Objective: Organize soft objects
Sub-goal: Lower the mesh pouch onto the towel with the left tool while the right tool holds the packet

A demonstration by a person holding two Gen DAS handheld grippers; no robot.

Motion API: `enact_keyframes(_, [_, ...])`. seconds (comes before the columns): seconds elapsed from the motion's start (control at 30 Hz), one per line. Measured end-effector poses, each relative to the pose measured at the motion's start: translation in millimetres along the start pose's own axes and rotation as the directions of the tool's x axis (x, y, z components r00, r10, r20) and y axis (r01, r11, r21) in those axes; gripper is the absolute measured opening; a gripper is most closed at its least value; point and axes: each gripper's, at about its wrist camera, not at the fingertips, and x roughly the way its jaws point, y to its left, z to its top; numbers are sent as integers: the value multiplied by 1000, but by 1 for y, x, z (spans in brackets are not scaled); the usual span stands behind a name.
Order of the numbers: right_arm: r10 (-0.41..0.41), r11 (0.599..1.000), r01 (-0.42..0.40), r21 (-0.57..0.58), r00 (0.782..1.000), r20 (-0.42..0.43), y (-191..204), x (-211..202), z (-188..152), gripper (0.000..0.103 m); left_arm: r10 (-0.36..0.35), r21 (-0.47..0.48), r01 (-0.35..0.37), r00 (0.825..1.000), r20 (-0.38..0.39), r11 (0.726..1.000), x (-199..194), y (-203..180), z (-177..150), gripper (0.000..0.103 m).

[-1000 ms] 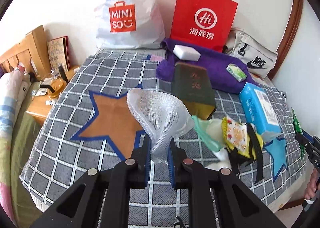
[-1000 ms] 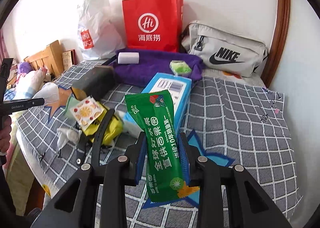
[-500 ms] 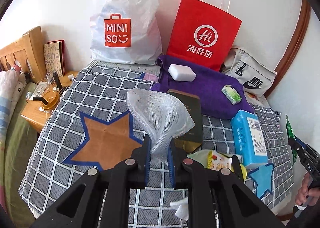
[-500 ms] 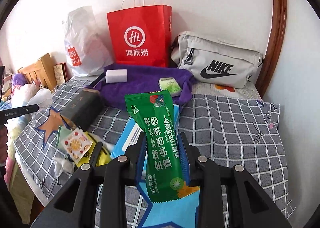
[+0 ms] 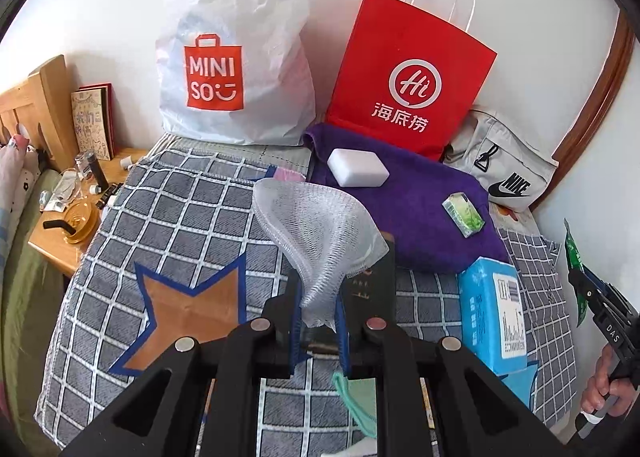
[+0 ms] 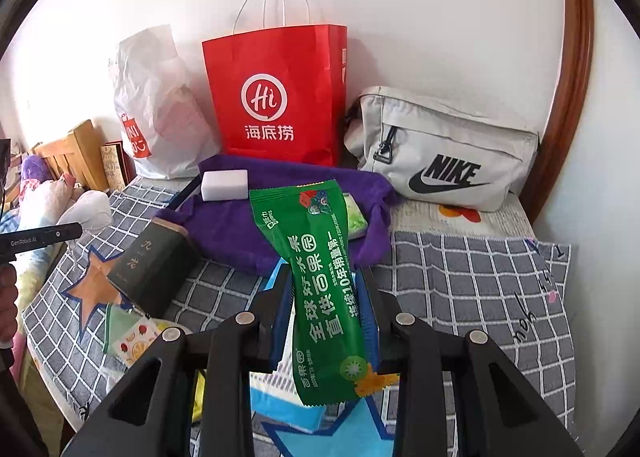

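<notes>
My left gripper (image 5: 318, 317) is shut on a white mesh cloth (image 5: 320, 233) and holds it above the checked bed cover. My right gripper (image 6: 326, 313) is shut on a green wet-wipe packet (image 6: 320, 281), held upright above a blue tissue pack (image 6: 276, 389). A purple towel (image 5: 404, 201) lies at the back; it also shows in the right wrist view (image 6: 236, 225). On it sit a white sponge block (image 5: 358, 167) and a small green pack (image 5: 464, 215). The right gripper shows at the left wrist view's right edge (image 5: 600, 309).
A white Miniso bag (image 5: 236, 57), a red paper bag (image 5: 408, 85) and a grey Nike pouch (image 6: 440, 149) stand against the wall. A dark box (image 6: 152, 269) and a fruit-print pouch (image 6: 128, 337) lie on the cover (image 6: 460, 289). A cluttered wooden nightstand (image 5: 68, 225) is on the left.
Both grippers have risen and moved toward the wall with their loads; the bags and purple towel look nearer. The pile of pouches has dropped below the left gripper's view.
</notes>
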Motion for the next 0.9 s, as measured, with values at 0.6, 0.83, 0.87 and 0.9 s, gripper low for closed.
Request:
enact_keyframes(0.6, [9, 1000, -9, 4, 999, -45, -7, 79, 39, 31, -33, 30, 34, 999, -32, 999, 66, -16, 49, 14])
enact_keyframes(0.83, [14, 1000, -14, 10, 998, -58, -14, 107, 50, 31, -50, 16, 51, 998, -35, 999, 85, -24, 66, 14])
enact_keyframes(0.87, [15, 1000, -15, 8, 998, -59, -14, 111, 51, 31, -54, 15, 55, 998, -38, 998, 88, -25, 68, 14])
enact_keyframes(0.9, [16, 1000, -16, 5, 998, -60, -14, 116, 53, 31, -58, 15, 59, 997, -42, 998, 92, -27, 70, 14])
